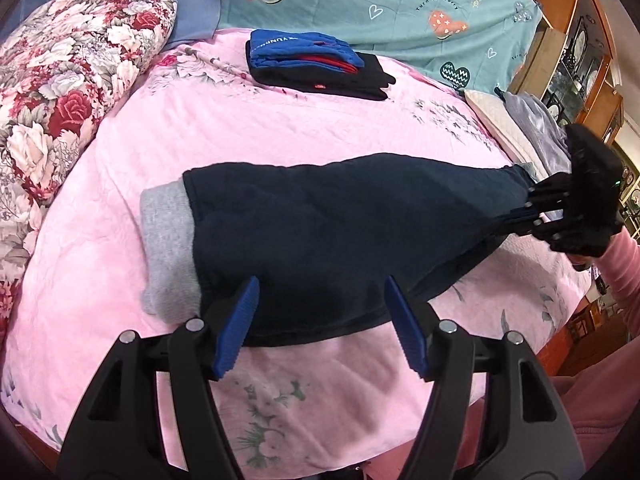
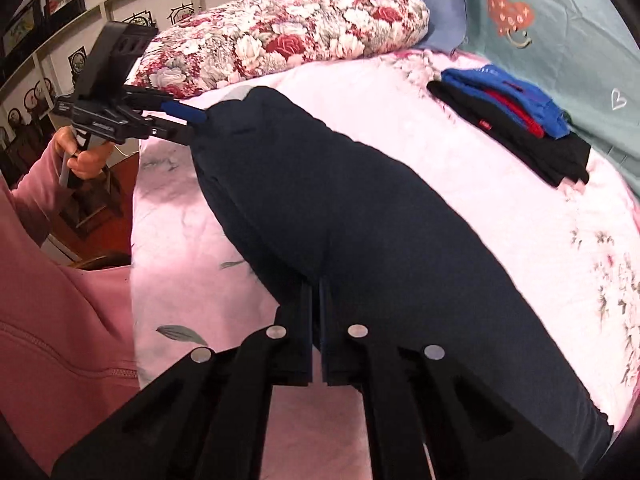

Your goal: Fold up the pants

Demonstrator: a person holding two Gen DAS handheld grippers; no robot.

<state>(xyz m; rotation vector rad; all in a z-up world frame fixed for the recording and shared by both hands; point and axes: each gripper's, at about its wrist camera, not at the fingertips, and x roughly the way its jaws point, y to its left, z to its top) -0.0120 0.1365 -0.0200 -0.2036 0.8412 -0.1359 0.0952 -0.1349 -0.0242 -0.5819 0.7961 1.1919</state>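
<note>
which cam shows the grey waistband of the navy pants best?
Left wrist view: the grey ribbed waistband of the navy fleece pants lies fully exposed beside the open left gripper. Right wrist view shows only a grey sliver, far off; right gripper clamps the other end.

- A bed (image 1: 168,152) spread with a pink floral sheet carries dark navy pants (image 1: 340,232) with a grey waistband, laid across its middle.
- A stack of folded clothes (image 1: 320,64), blue and red on black, lies at the far side.
- A rose-print pillow (image 1: 72,80) rests along one edge.
- A teal heart-print quilt (image 1: 400,8) lies behind the stack.
</note>
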